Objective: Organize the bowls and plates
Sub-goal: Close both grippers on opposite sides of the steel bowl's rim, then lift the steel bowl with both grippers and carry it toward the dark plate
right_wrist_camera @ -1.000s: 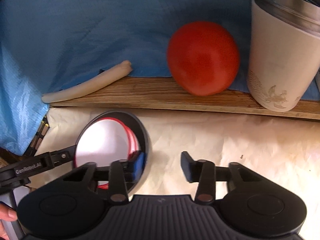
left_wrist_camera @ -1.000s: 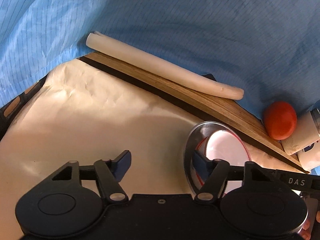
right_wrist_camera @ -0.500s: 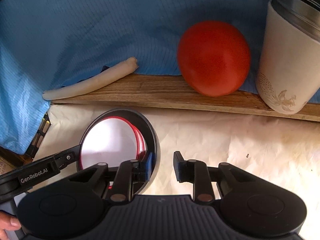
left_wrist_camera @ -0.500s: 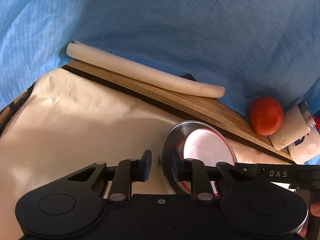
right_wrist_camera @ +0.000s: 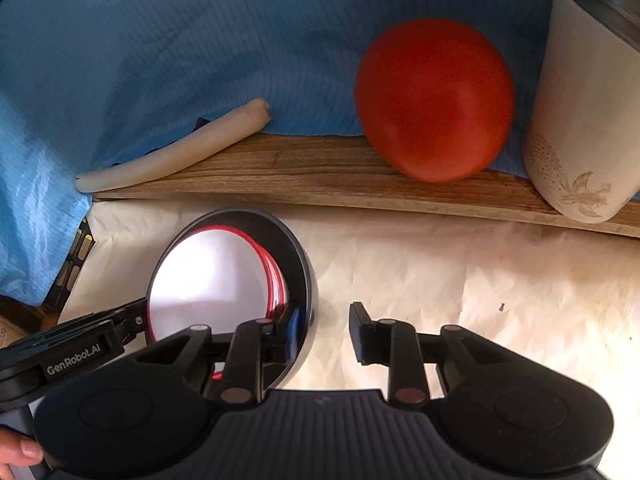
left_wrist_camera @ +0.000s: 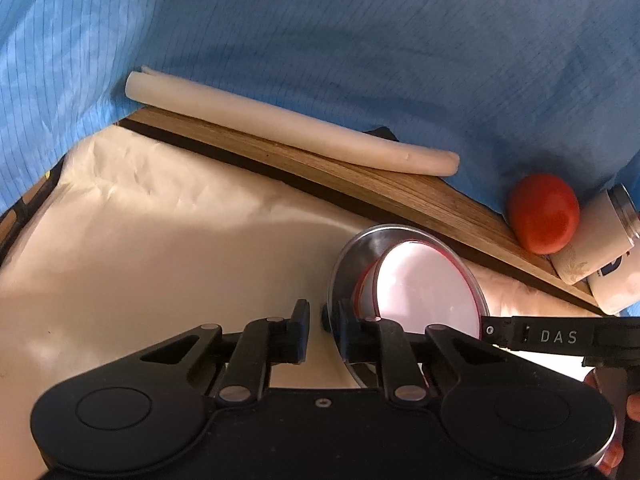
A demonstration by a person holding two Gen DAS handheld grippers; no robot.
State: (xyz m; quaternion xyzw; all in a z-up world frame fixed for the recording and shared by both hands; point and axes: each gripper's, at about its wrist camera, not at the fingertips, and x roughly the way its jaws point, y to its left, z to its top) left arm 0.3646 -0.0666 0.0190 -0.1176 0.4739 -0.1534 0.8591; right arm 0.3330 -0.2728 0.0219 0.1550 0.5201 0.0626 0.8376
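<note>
Your left tongs (left_wrist_camera: 323,319) have just been closing and now clamp the near rim of one steel bowl (left_wrist_camera: 360,248), which stands on the paper-covered desk (left_wrist_camera: 160,240). One red-rimmed white plate (left_wrist_camera: 424,284) sits inside it. Your right tongs (right_wrist_camera: 323,330) straddle the bowl's opposite wall, parted, jaws just easing wider. One tomato (right_wrist_camera: 434,98) and two cups on the wooden ledge.

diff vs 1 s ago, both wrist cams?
The left gripper has been closing from wide open onto the steel bowl rim. The right gripper narrowed, then eased slightly; its jaws still straddle the opposite rim, outer pad clear. Tomato, cup and roll unchanged.
</note>
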